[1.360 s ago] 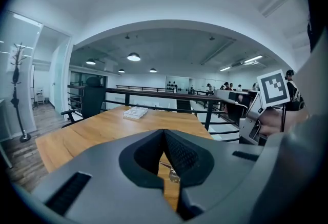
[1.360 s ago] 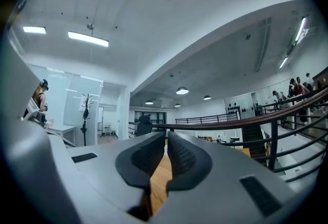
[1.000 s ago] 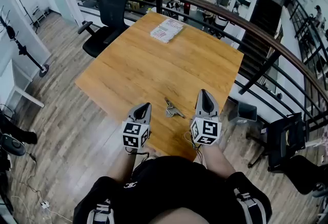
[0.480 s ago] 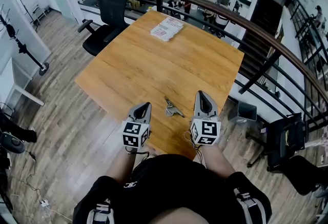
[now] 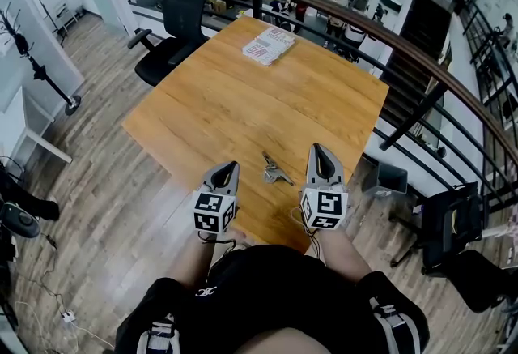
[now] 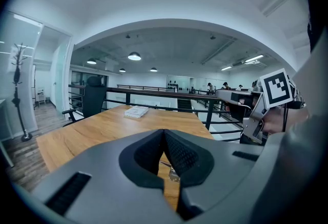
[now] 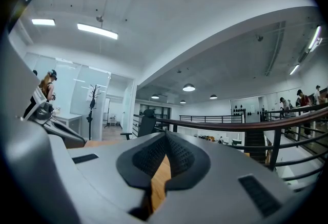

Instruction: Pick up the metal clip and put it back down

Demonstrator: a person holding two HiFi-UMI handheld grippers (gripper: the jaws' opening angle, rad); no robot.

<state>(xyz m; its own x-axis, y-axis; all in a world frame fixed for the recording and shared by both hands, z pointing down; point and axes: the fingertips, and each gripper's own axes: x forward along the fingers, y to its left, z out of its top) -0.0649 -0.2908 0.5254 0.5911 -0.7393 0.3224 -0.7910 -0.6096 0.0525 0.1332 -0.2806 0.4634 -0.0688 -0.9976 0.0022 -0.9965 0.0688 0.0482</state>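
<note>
The metal clip (image 5: 274,172) lies on the wooden table (image 5: 243,101) near its front edge, between my two grippers. My left gripper (image 5: 227,168) hovers just left of the clip, shut and empty. To the clip's right my right gripper (image 5: 318,151) is also shut with nothing in it. In the left gripper view a bit of the clip (image 6: 172,173) shows below the shut left gripper (image 6: 164,133), and the right gripper's marker cube (image 6: 277,88) appears at the right. The right gripper view shows the right gripper (image 7: 166,136) shut, tips together, with only table wood behind.
A stack of papers (image 5: 268,45) lies at the table's far end. A black office chair (image 5: 172,16) stands beyond the far left corner. A dark railing (image 5: 421,61) runs behind and to the right of the table, with a small bin (image 5: 389,177) beside it.
None of the grippers or the clip has visibly moved; the head view has shifted very slightly.
</note>
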